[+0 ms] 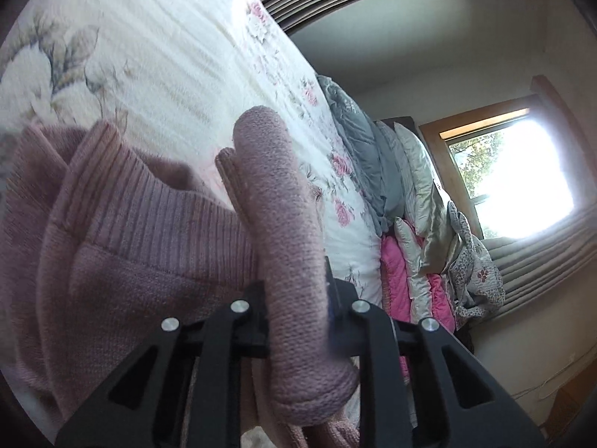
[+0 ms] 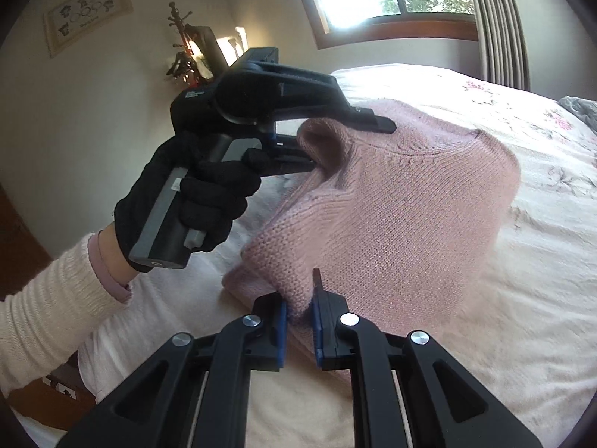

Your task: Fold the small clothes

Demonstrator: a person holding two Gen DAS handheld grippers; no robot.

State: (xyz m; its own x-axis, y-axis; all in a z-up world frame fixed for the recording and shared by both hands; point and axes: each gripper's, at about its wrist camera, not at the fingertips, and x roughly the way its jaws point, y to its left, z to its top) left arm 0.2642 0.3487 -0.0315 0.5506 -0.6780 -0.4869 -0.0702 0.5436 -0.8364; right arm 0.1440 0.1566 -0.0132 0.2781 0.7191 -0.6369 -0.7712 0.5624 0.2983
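A pink knitted sweater (image 2: 403,216) hangs lifted above a bed (image 2: 541,261) with a flowered quilt, held at two points so the cloth can be carried over into a fold. The right gripper (image 2: 300,326) pinches a near edge between its blue pads. The left gripper (image 2: 317,145), gripped by a black-gloved hand (image 2: 194,201), clamps a bunched roll of the knit farther along. Raising both edges together appears meant to keep the fabric taut and even. Pillows (image 1: 410,201) stand piled at the bed's far end beneath a window (image 1: 515,175).
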